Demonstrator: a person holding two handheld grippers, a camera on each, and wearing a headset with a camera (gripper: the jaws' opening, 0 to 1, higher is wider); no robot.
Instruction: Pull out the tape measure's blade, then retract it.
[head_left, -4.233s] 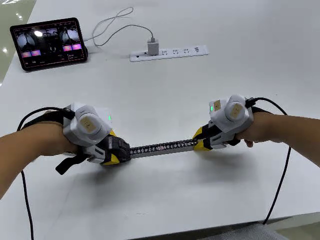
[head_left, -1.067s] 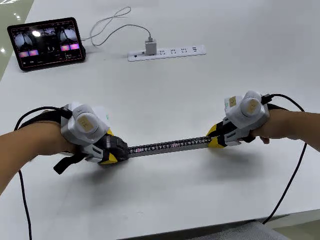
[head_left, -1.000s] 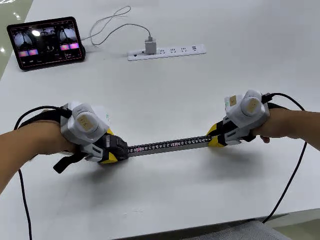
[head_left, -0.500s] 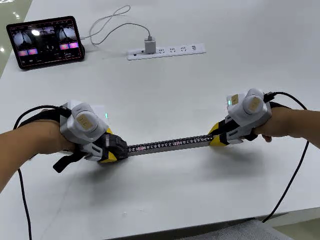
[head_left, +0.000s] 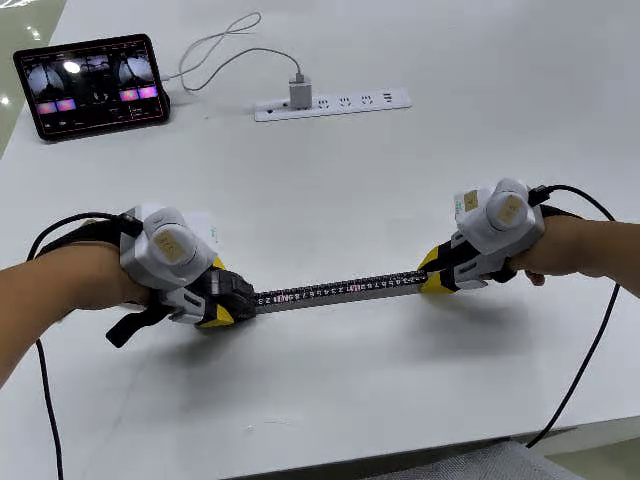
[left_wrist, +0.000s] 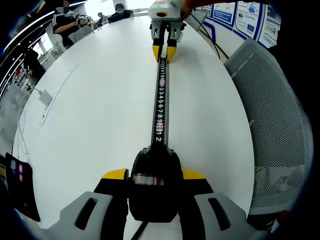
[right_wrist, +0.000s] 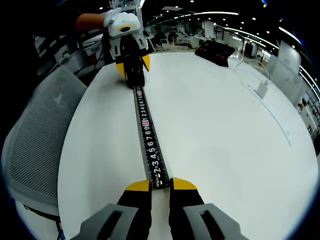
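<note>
The black tape measure case (left_wrist: 152, 180) sits between the yellow-tipped jaws of my left gripper (head_left: 225, 300), which is shut on it at the lower left of the white table. Its dark blade (head_left: 340, 290) with white numbers runs out to the right, just above the table. My right gripper (head_left: 432, 278) is shut on the blade's end hook (right_wrist: 159, 184). In the left gripper view the blade (left_wrist: 160, 107) stretches straight ahead to the right gripper (left_wrist: 165, 50). In the right gripper view the blade (right_wrist: 147, 137) leads to the case (right_wrist: 131, 67) held by the left gripper.
A tablet (head_left: 92, 83) with a lit screen lies at the far left. A white power strip (head_left: 335, 102) with a plugged-in charger and a cable (head_left: 225, 45) lies at the back. Black cables trail from both grippers. A grey mesh chair (left_wrist: 272, 130) stands beside the table edge.
The right gripper has drifted slightly rightward over four seconds, drawing more blade out of the case. In the last half second almost nothing moves. The left gripper stays put.
</note>
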